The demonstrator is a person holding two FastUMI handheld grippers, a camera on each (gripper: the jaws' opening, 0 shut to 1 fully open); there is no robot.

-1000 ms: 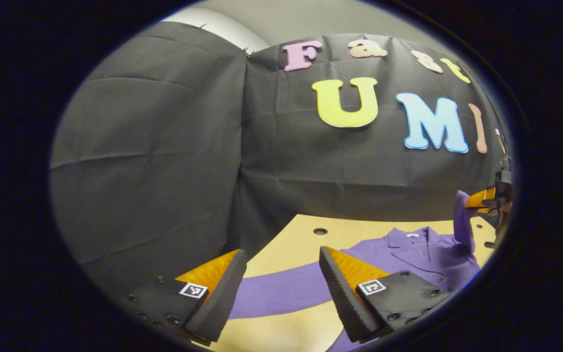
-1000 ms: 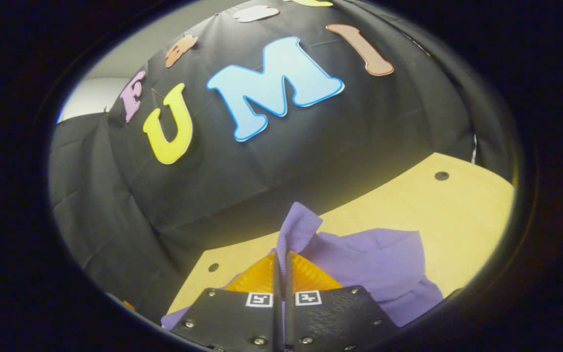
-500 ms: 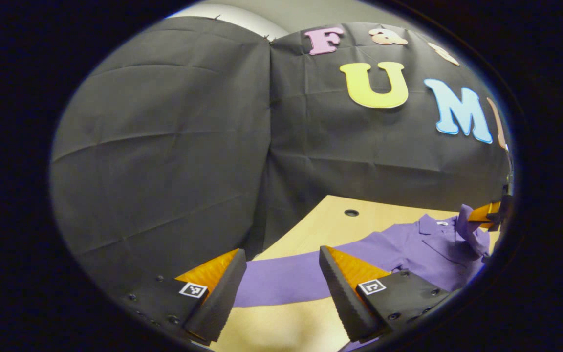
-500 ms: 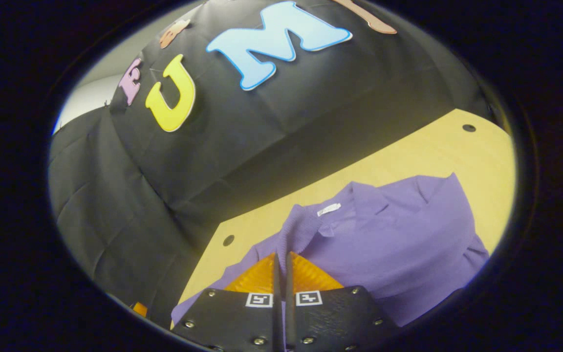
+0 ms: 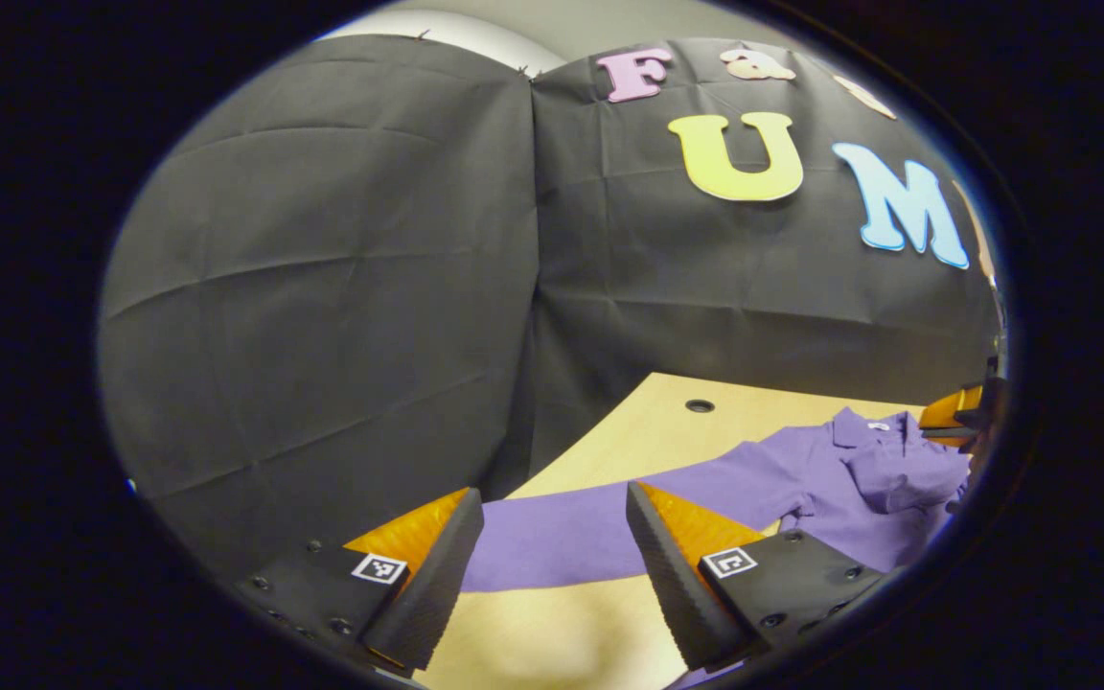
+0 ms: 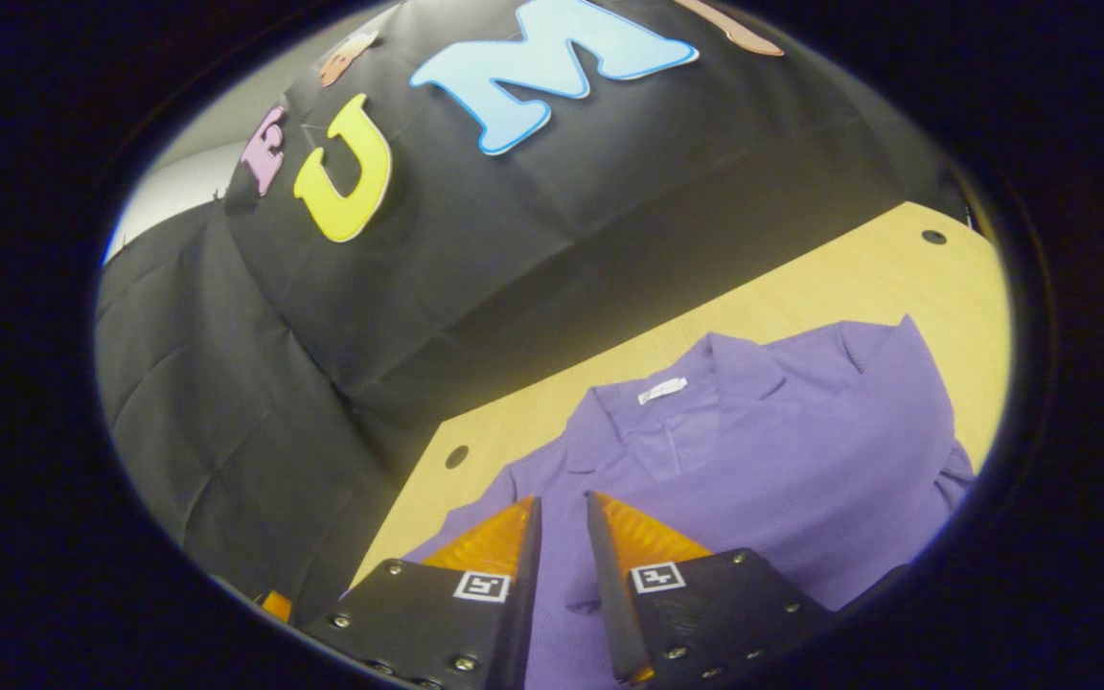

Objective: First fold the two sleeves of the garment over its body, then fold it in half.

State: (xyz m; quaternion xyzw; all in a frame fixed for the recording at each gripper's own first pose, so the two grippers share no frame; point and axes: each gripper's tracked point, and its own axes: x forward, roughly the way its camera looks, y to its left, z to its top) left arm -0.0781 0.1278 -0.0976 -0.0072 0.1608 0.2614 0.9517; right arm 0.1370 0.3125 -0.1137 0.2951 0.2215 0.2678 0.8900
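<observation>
Cloth is soft and limp: with your wide-open left gripper (image 5: 552,565), pinch the shirt's (image 6: 782,479) outstretched sleeve (image 5: 571,541) near its cuff; right gripper (image 6: 562,565) is slightly parted, empty.

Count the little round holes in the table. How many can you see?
2. One hole is near the table's back edge by the shirt's stretched sleeve; the other hole is near the far corner. The shirt may hide more.

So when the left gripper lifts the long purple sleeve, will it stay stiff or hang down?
Probably it hangs limp: the sleeve lies flat on the table. The garment looks thin, likely light.
</observation>
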